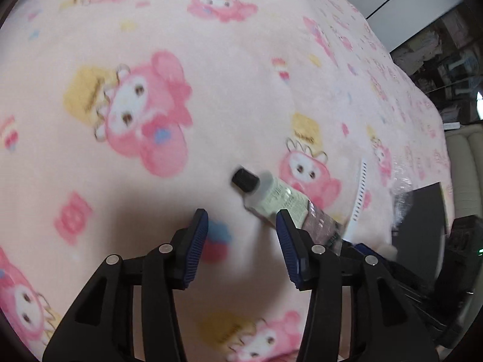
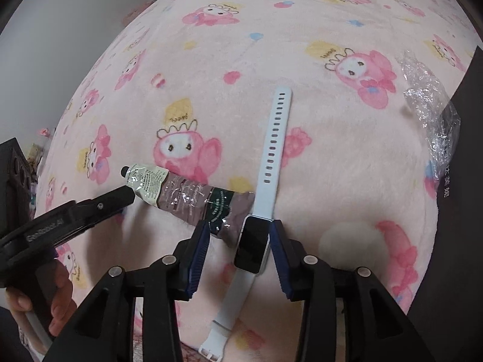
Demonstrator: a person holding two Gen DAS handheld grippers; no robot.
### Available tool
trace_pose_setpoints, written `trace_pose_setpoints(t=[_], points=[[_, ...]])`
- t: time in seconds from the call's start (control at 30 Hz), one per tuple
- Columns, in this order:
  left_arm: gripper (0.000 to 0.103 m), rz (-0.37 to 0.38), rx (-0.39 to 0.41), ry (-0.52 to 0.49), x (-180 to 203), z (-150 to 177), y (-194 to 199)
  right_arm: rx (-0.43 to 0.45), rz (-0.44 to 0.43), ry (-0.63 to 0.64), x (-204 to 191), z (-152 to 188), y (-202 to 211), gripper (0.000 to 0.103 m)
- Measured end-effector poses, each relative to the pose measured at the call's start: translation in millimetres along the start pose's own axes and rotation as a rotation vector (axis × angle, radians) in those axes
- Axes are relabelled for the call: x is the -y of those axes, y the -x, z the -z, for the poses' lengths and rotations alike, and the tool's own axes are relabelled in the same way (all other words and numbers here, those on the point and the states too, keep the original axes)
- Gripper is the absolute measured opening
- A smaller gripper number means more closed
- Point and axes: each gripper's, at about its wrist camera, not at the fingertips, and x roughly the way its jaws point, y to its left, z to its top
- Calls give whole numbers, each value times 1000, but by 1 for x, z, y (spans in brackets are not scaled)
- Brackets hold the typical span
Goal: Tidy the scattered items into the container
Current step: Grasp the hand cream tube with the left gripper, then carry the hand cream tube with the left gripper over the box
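Observation:
A white smartwatch [image 2: 252, 244] lies flat on the pink cartoon blanket [image 2: 211, 60], its strap [image 2: 276, 138] stretched away from me. My right gripper [image 2: 238, 226] straddles the watch face, open; the right pad is close to the case and the left pad stands off it. A cream tube [image 2: 187, 194] with a black cap lies to the left, its crimped end reaching under the watch. In the left wrist view my left gripper [image 1: 241, 217] is open and empty, with the tube [image 1: 271, 199] just past its right finger. The left gripper [image 2: 120, 199] also shows beside the tube's cap.
A dark container [image 2: 471, 150] stands at the right edge of the blanket, with crinkled clear plastic wrap [image 2: 428, 105] against it. It is seen again as a dark box [image 1: 422, 226]. A hand [image 2: 60, 301] holds the left gripper's handle. Past the bed are white furniture [image 1: 401, 3] and clutter.

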Motion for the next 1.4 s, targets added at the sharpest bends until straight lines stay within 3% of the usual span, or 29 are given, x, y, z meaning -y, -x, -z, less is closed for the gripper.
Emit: trace_pose_setpoints(t=[0.17, 0.23, 0.37, 0.5, 0.63, 0.77, 0.87, 0.93, 1.2, 1.4], points=[[56, 33, 58, -2, -3, -17, -4, -2, 60, 21, -1, -4, -11, 44], [57, 38, 45, -4, -5, -21, -14, -15, 57, 15, 0, -5, -16, 46], [55, 47, 43, -21, -4, -22, -23, -22, 75, 44, -5, -7, -23, 49], [45, 60, 35, -20, -7, -19, -21, -26, 65, 38, -1, -7, -24, 49], [45, 70, 14, -5, -10, -11, -7, -27, 67, 56, -1, -5, -21, 49], [45, 87, -36, -24, -7, 10, 11, -15, -19, 54, -2, -5, -8, 49], [48, 38, -36, -36, -8, 20, 17, -16, -25, 73, -4, -4, -8, 49], [58, 18, -22, -43, -17, 23, 18, -34, -17, 67, 4, 1, -8, 49], [58, 91, -7, -1, -31, 14, 5, -13, -29, 51, 18, 3, -2, 54], [56, 85, -17, -36, -13, 15, -5, -48, -146, 24, 18, -6, -22, 53]])
